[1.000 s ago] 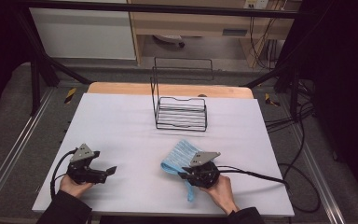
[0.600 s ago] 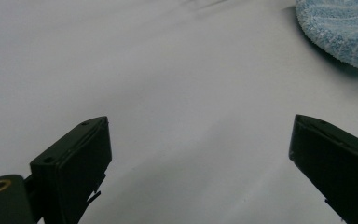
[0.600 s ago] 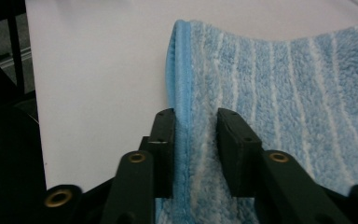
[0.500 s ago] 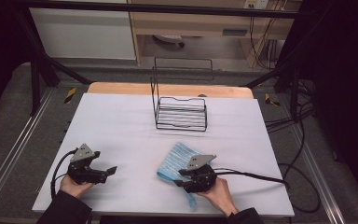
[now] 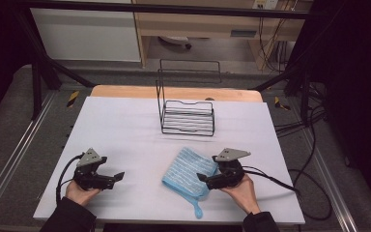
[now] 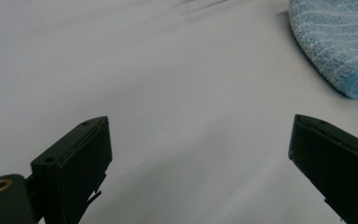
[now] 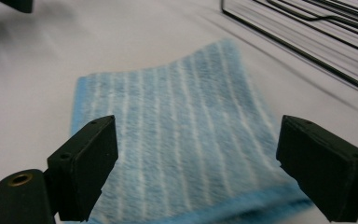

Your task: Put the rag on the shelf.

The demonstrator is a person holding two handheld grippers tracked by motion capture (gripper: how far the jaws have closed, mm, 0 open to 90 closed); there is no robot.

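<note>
towel (image 5: 189,170) freshly released, rack (image 5: 187,117) empty

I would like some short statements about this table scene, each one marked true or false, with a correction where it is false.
1. The blue towel lies folded on the white table. True.
2. The right gripper is clamped on the towel. False: its jaws have just been opening and stand apart above the towel.
3. The wire rack holds the towel. False: the rack is empty, and the towel lies in front of it.
4. The left gripper is open with nothing between its jaws. True.
</note>
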